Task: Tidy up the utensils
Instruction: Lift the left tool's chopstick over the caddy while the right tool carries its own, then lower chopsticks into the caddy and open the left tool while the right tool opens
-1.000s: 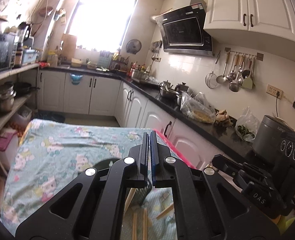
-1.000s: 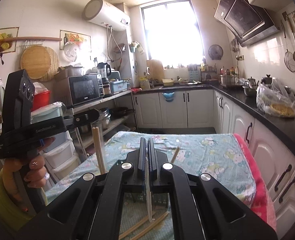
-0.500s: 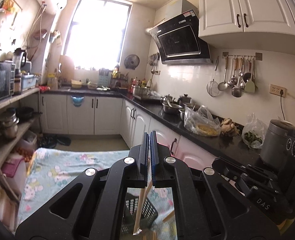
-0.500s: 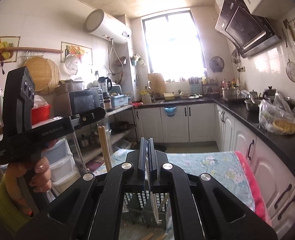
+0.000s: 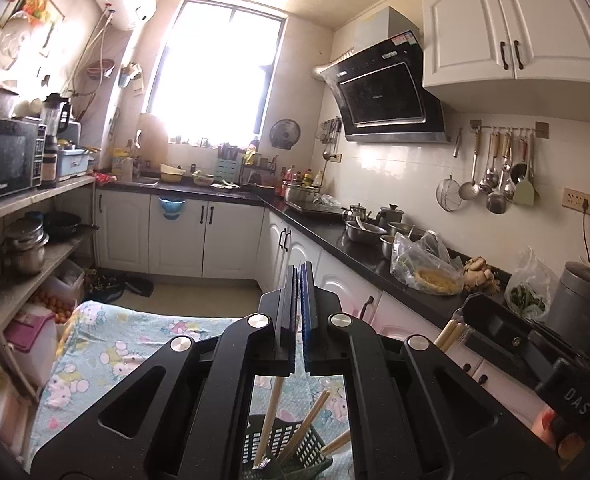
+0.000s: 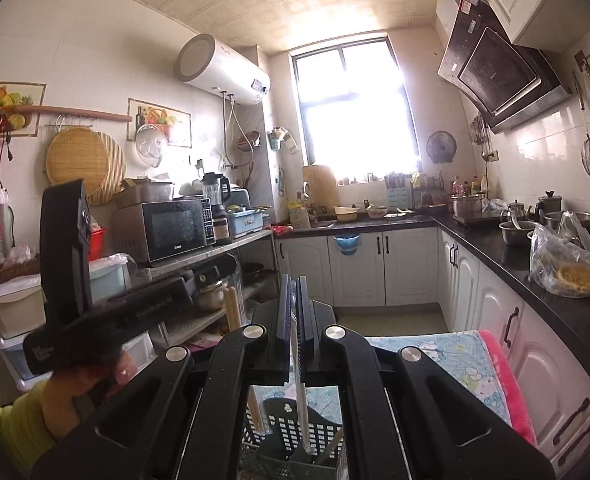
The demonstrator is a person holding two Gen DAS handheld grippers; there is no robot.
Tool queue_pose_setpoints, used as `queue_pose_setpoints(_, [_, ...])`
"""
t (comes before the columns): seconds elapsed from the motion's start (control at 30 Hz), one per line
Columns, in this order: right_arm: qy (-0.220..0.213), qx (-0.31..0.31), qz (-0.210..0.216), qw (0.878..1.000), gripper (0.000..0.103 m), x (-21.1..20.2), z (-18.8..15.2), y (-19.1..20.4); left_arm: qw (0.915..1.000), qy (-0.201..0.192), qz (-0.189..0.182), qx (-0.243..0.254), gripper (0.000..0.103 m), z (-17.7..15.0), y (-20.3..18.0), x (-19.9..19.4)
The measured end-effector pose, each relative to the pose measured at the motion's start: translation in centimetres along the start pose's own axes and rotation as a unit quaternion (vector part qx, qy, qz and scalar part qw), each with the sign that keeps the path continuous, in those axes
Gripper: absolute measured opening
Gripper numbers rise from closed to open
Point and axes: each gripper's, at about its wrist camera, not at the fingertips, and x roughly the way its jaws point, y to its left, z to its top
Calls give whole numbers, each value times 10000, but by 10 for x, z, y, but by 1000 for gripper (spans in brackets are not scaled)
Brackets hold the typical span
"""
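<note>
Both tools have swung up over the dark slotted plastic basket (image 5: 279, 450) since a second ago: left tool (image 5: 299, 276) clamped on wooden chopsticks (image 5: 269, 420), right tool (image 6: 293, 286) pinching a pale thin utensil (image 6: 301, 412), tips now dipping in, so drop-off looks close.

A table under a cartoon-print cloth (image 5: 107, 344) bears a dark slotted utensil basket (image 6: 295, 436).

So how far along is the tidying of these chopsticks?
Partly done. A few chopsticks already stand in the dark basket on the cartoon-print cloth. In hand: the left tool is shut on wooden chopsticks held above that basket, and the right tool is shut on a pale thin utensil hanging over it. Left: lowering and releasing both. Anything more waiting on the cloth is hidden by the tools.
</note>
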Motion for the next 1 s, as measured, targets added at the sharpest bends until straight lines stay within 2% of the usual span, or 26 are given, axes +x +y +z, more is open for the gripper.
queue_pose_setpoints(0.37, [220, 131, -70, 9996, 3, 21, -21, -5, 9997, 170, 104, -142, 0, -25, 12, 25])
queue_pose_setpoints(0.63, [425, 348, -89, 9984, 3, 38, -40, -16, 9989, 435, 120, -153, 0, -47, 17, 41])
queue_pose_setpoints(1.0, [706, 540, -131, 9960, 3, 53, -67, -24, 9974, 627, 137, -315, 1, -72, 27, 51])
